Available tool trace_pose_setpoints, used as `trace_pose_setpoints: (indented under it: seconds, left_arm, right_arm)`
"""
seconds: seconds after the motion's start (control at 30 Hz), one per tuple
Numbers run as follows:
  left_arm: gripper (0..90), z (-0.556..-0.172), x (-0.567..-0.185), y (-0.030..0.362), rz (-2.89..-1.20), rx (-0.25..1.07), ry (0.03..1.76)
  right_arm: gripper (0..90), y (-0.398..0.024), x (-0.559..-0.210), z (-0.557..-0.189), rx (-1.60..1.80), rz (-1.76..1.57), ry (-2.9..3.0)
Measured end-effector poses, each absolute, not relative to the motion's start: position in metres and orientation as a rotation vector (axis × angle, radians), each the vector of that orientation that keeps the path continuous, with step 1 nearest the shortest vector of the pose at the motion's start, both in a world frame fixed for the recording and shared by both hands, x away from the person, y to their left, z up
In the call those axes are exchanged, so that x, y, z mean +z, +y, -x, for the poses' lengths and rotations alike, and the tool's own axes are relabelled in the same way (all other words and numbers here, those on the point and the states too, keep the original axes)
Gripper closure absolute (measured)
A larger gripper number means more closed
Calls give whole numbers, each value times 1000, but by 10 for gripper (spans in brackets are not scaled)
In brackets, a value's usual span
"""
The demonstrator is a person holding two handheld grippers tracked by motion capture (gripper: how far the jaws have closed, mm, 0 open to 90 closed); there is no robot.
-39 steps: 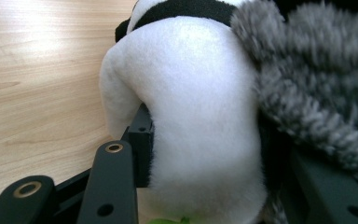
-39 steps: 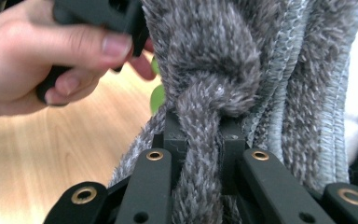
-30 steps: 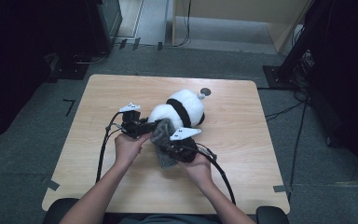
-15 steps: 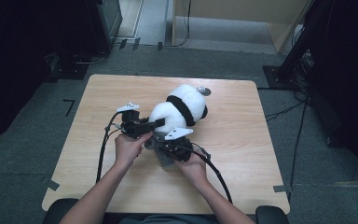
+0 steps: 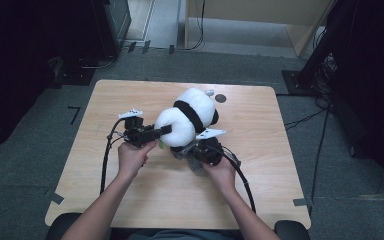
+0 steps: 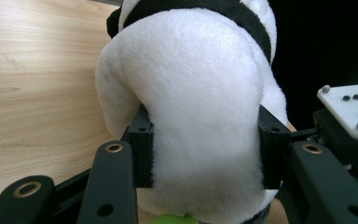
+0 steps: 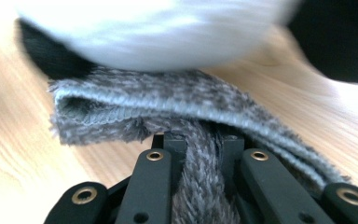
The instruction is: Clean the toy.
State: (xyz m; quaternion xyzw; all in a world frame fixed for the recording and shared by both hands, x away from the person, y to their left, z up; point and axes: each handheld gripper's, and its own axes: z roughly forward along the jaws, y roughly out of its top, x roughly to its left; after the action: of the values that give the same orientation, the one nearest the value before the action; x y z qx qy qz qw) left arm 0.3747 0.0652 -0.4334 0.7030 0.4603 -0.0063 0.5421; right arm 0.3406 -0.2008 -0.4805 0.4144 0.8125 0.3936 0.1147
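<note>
A black-and-white plush panda [image 5: 187,116] lies near the middle of the wooden table [image 5: 280,165], just above centre in the high view, with its white rump toward the person and a black band across its body. The left gripper [image 5: 164,131], held in the person's left hand [image 5: 132,156], reaches in from the left of that view and pinches the panda's white end: in the left gripper view both black pads [image 6: 142,147] press into the plush fur on either side, denting it, and a small green bit [image 6: 170,219] peeks out at the bottom edge. The right gripper [image 5: 192,152], held in the right hand [image 5: 221,172] just below the panda, has its jaws nearly pressed together on a folded grey fuzzy cloth [image 7: 168,109]. In the right gripper view the cloth runs between the jaws and spreads out across the table beneath the blurred white plush.
</note>
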Motion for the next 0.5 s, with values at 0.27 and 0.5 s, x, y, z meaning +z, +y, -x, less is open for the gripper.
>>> trace_pose_setpoints:
  seconds: [0.27,0.5]
  left_arm:
    - [533,-377,-436,70,-1689,31,1113]
    - [534,-375,-440,63,-1710,30,1114]
  right_arm:
    - [806,-235,-460,-343,1269,-1338,2228]
    - [807,-245,-434,-337,1455,-1322,2112]
